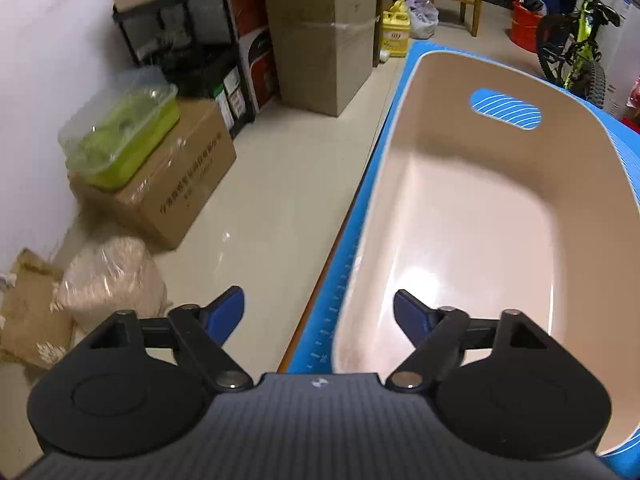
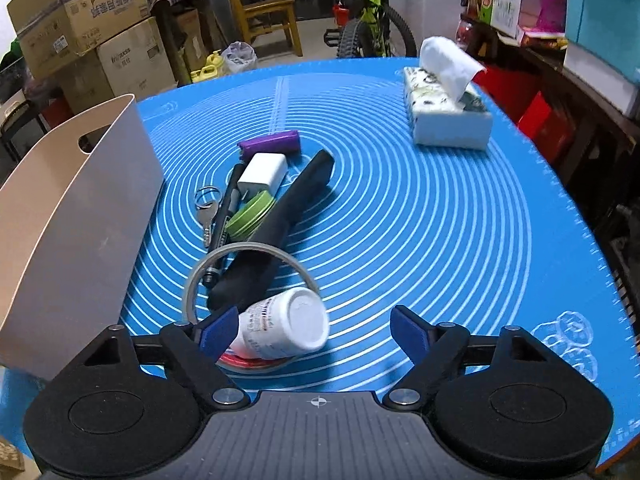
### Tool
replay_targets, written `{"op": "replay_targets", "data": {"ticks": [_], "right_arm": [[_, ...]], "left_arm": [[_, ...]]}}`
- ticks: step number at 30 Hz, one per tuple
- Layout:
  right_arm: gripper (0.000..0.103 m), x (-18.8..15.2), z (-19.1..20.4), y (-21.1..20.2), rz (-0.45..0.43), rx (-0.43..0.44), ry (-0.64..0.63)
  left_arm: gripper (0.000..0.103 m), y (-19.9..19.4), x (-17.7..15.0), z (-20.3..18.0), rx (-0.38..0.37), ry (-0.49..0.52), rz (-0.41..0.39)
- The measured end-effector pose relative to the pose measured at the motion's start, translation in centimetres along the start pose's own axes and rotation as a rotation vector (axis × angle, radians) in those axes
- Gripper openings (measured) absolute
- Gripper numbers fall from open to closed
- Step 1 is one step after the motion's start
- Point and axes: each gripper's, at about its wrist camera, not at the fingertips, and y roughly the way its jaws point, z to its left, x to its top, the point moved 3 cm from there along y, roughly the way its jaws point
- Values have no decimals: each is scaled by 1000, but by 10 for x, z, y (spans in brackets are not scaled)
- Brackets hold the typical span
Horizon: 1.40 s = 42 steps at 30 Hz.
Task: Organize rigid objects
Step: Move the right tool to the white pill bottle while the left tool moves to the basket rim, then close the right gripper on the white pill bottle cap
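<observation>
A beige bin (image 1: pixel 472 216) stands empty on the blue mat; it also shows at the left of the right wrist view (image 2: pixel 76 208). My left gripper (image 1: pixel 318 310) is open and empty over the bin's near left rim. My right gripper (image 2: pixel 314 328) is open, with a white pill bottle (image 2: pixel 286 326) lying on its side between the fingers, close to the left one. Beyond it lie a clear tape ring (image 2: pixel 200 276), a black folded umbrella (image 2: pixel 280 220), a pen (image 2: pixel 222 220), a key (image 2: pixel 207 210), a green lid (image 2: pixel 250 214), a white charger (image 2: pixel 264 172) and a purple case (image 2: pixel 272 142).
A tissue box (image 2: pixel 448 116) stands at the mat's far right. The mat's left edge (image 1: pixel 332 292) drops to the floor, where cardboard boxes (image 1: pixel 176 188) and a green container (image 1: pixel 124 132) stand. A bicycle (image 2: pixel 368 20) and a chair (image 2: pixel 272 16) stand beyond the table.
</observation>
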Motion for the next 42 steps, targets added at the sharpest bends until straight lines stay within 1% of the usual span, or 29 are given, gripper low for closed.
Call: {"op": "replay_targets", "data": {"ticks": [1,3,5,7,9,11,12,13,15,16,17,18,23,27,35,42], "right_arm": [[84,-1,1,2,2,3,6],[82,-3,2,7,14,13,18],[78,-6,2,12,35,23,35],[75,-8,2,16,45,43,65],[73,-6,1,17,43,62,93],[67,-5,4,18,39,73,105],[66,-5,7,18,41,81,106],[63,-5,9,19,39,81,102],[60,-6,15,19,34,83,83],[56,-5,16,19,28,82,75],[53,-6,17,17,16,79,68],[53,-6,18,16,10,86,65],[49,-6,19,16,-7,98,51],[49,-5,20,10,-40,66,19],[48,3,10,-4,-80,46,47],[48,-1,12,10,-22,6,-3]], "left_arm": [[72,4,2,2,-12,-7,9],[70,8,2,4,-19,-13,23],[62,12,1,3,-19,-3,39],[48,15,0,-2,-32,4,50],[38,17,0,-4,-45,7,55],[32,17,-1,-4,-64,4,53],[27,16,-1,-3,-77,-2,54],[22,16,-1,-4,-88,-7,54],[19,15,-2,-5,-96,-9,51],[18,15,-2,-7,-93,-4,47],[14,14,-2,-8,-94,0,45],[10,14,-2,-10,-107,-2,46],[10,13,0,-13,-88,-2,42],[10,13,0,-12,-89,-1,44],[10,11,0,-12,-97,0,41],[10,11,0,-12,-94,3,40]]}}
